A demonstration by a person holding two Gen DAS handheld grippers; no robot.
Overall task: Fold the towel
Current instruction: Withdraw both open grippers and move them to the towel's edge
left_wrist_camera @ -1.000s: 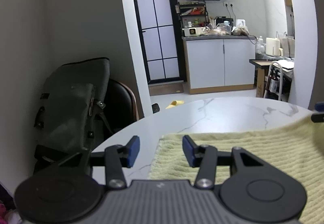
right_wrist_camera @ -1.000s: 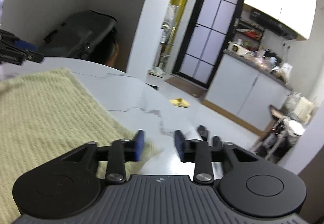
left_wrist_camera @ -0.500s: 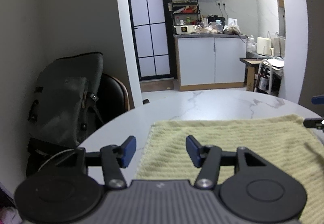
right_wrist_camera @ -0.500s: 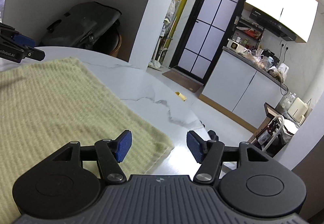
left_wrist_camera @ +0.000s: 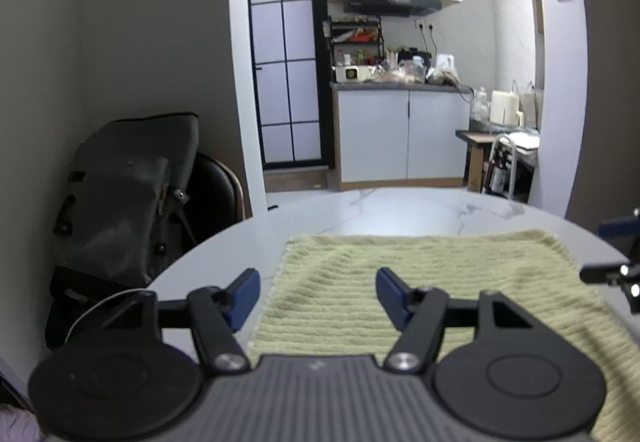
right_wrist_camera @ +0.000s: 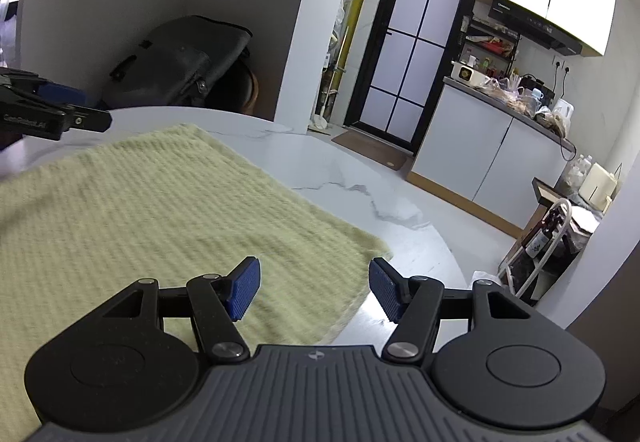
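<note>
A pale yellow-green ribbed towel [left_wrist_camera: 420, 282] lies spread flat on a round white marble table [left_wrist_camera: 400, 210]; it also shows in the right wrist view [right_wrist_camera: 160, 210]. My left gripper [left_wrist_camera: 318, 298] is open and empty, held just above the towel's left edge. My right gripper [right_wrist_camera: 314, 292] is open and empty, held above the towel's right edge near its far right corner. The right gripper's tip shows at the right edge of the left wrist view [left_wrist_camera: 616, 274]. The left gripper's tip shows at the left of the right wrist view [right_wrist_camera: 52, 114].
A dark grey bag [left_wrist_camera: 128, 194] rests on a black chair [left_wrist_camera: 216, 190] beyond the table's left side. Behind are a black-framed glass door [left_wrist_camera: 286, 62], white kitchen cabinets [left_wrist_camera: 400, 134] and a cluttered side shelf [left_wrist_camera: 508, 158].
Both grippers have opened wider and pulled back and up from the towel. The right gripper let go of the towel's corner, which now lies flat.
</note>
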